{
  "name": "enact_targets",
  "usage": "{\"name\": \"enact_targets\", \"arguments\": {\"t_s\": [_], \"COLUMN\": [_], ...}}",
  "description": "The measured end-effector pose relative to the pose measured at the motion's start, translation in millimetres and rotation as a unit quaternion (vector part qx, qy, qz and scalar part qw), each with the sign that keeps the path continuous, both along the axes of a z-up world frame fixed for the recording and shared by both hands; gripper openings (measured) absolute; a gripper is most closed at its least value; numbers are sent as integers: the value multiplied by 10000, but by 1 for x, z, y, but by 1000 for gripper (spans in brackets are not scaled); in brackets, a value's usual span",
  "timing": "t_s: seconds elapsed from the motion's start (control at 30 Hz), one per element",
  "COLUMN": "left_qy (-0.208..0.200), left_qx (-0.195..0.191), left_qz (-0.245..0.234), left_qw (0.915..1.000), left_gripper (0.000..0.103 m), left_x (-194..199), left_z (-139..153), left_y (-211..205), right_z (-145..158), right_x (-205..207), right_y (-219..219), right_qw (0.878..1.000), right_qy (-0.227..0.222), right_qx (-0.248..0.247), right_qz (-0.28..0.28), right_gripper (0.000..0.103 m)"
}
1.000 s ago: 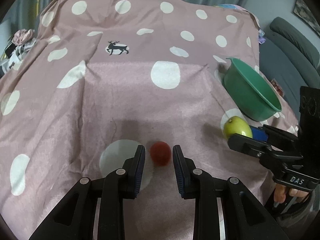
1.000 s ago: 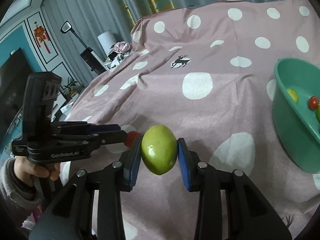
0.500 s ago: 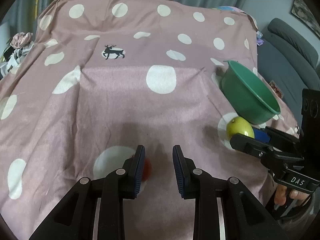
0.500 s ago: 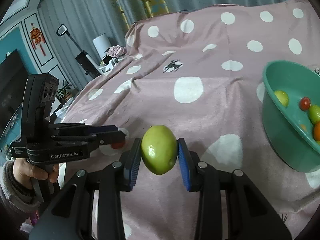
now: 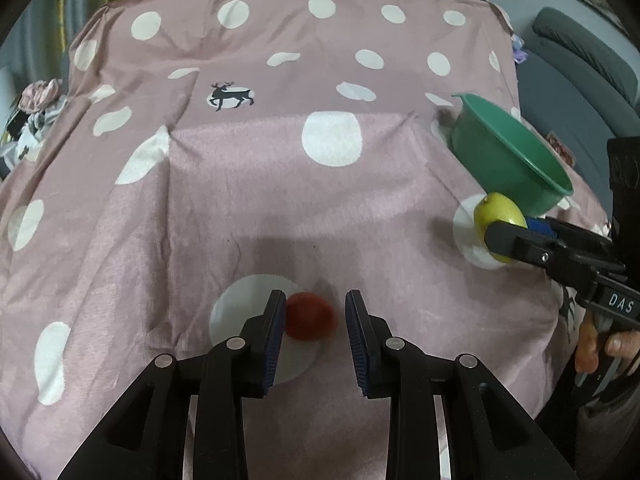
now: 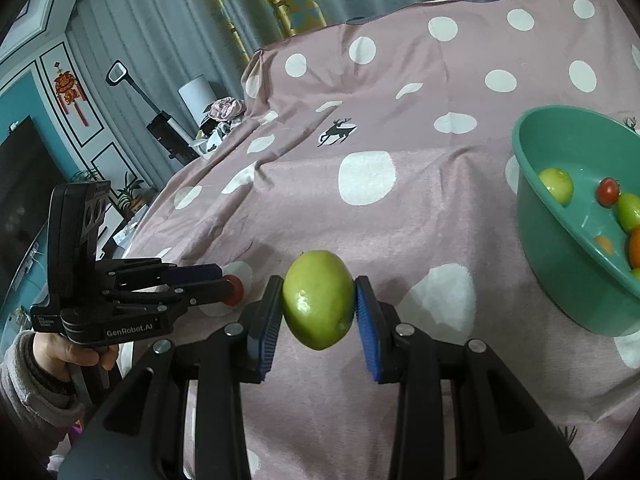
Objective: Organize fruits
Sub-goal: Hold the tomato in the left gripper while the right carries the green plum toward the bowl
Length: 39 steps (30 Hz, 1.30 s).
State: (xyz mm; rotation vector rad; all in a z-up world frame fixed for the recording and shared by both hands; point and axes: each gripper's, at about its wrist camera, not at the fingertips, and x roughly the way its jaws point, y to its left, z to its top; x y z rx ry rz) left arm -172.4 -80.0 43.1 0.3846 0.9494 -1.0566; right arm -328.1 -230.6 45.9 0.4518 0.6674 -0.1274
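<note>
Left gripper (image 5: 314, 320) spread wide, red fruit (image 5: 310, 316) on the cloth between its jaws, against the left one. Right gripper (image 6: 316, 306) clenched on the green fruit (image 6: 318, 298), near the green bowl (image 6: 560, 248). Pink spotted cloth (image 5: 280, 184), curtains (image 6: 160, 20) behind.

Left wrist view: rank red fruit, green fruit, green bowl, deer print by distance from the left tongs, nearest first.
1. Red fruit, between the open left tongs, against the left pad.
2. Green fruit, to the right, clamped in the right tongs.
3. Green bowl, right, just beyond it.
4. Deer print, far, upper left on the cloth.
</note>
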Motion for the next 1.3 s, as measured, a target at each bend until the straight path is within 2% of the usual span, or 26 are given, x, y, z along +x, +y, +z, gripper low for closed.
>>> {"name": "enact_targets", "arguments": {"t_s": [0.5,0.7,1.03,1.3], "left_qy": [245,363,201,-160], "left_qx": [126,192,328,349], "left_qz": [61,134,-5,-102], "left_qw": [9996,9991,9993,9992], "left_gripper": [30,33,34,32], "left_x": [8,12,8,2], "left_z": [-7,-11,-14,-15], "left_y": [-9,-8,-16,-20], "right_z": [2,2,1,-1], "right_x": [-1,-1,2,2], "right_y": [-2,1,0,0], "right_qw": [9998,9996,9996,9996], "right_qy": [-107,-120,-59,-53], "right_qx": [151,152,161,183], "right_qz": [117,184,204,201], "right_gripper": [36,36,36,36]}}
